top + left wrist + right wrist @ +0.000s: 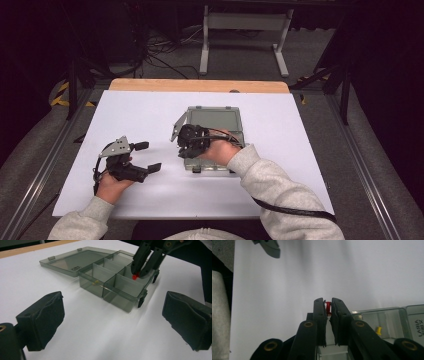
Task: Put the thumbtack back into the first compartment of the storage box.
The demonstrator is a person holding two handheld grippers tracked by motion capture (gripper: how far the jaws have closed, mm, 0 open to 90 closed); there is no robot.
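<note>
On the worktop [150,107], covered by a white sheet, a smoky clear compartment box [214,142] lies just right of the middle, its lid [72,261] folded back flat on the far side. Dividers split the box into several compartments. Above its near left part, the right gripper [186,145] hangs with its jaws nearly together, pinching a small red pushpin [328,308] between the pads; in the left gripper view the pin [135,277] sits at the jaw tips over a compartment at the box's far side, level with the top of the walls. Well to the left of the box, the left gripper [148,156] rests low over the bare sheet, its jaws spread wide with nothing between them, pointing toward the box. A small yellow pushpin [378,330] lies inside one compartment, apart from the red one.
</note>
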